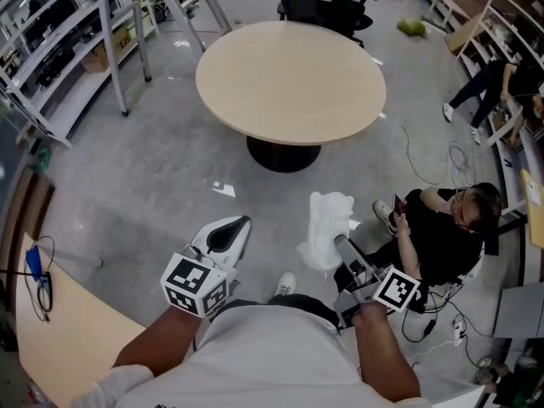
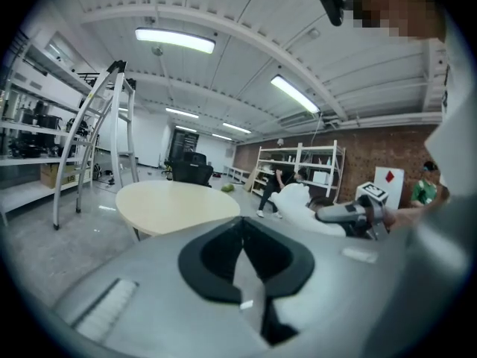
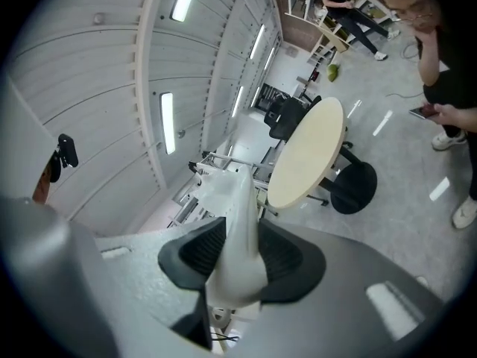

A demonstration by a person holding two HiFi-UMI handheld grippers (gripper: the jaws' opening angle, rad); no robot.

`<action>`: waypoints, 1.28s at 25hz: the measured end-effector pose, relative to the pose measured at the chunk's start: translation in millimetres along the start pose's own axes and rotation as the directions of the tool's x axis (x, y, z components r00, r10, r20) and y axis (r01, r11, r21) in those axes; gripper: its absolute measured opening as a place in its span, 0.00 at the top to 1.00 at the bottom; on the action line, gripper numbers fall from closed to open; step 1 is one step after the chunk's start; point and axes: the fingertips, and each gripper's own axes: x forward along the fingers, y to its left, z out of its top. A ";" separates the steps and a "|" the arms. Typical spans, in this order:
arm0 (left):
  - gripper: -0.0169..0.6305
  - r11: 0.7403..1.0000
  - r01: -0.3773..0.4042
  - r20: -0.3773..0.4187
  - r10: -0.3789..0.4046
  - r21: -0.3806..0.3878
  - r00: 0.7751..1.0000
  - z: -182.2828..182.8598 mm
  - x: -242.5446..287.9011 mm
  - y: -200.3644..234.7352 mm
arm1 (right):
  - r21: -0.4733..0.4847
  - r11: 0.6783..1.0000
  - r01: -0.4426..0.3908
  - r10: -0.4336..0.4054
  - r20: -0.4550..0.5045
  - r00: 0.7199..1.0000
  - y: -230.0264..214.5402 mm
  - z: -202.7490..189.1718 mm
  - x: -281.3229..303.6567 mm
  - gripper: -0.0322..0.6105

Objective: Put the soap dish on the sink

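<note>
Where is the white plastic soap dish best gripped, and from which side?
Probably by its thin rim, coming in from its near end. The white plastic soap dish sticks out edge-on ahead of the right gripper, whose pads pinch that thin wall between them.

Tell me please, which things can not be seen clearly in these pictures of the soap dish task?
Sink: in no view, so its place is unknown.
Soap dish: head view shows only a bright white shape; in the right gripper view the right hand-held gripper covers its lower part.
Shelf contents: head view, too small.
</note>
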 end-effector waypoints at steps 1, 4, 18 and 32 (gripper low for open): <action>0.96 1.000 -0.001 -0.001 0.001 -0.002 1.000 3.3 8.8 0.5 | -0.017 1.000 -0.003 0.003 -0.009 1.000 -2.6 7.1 5.7 0.74; 0.96 1.000 -0.001 -0.001 0.001 0.001 1.000 13.6 35.1 2.3 | -0.037 0.999 -0.020 0.019 -0.026 0.999 -9.9 29.0 23.2 0.74; 0.96 0.999 -0.036 -0.059 0.038 0.035 0.997 25.6 95.2 22.7 | 0.020 1.000 -0.002 0.004 -0.054 0.999 -59.7 76.6 62.4 0.74; 0.96 0.999 0.028 -0.113 -0.026 0.025 0.993 47.6 176.4 113.4 | 0.067 0.993 0.092 -0.091 -0.031 0.995 -96.0 113.0 143.2 0.74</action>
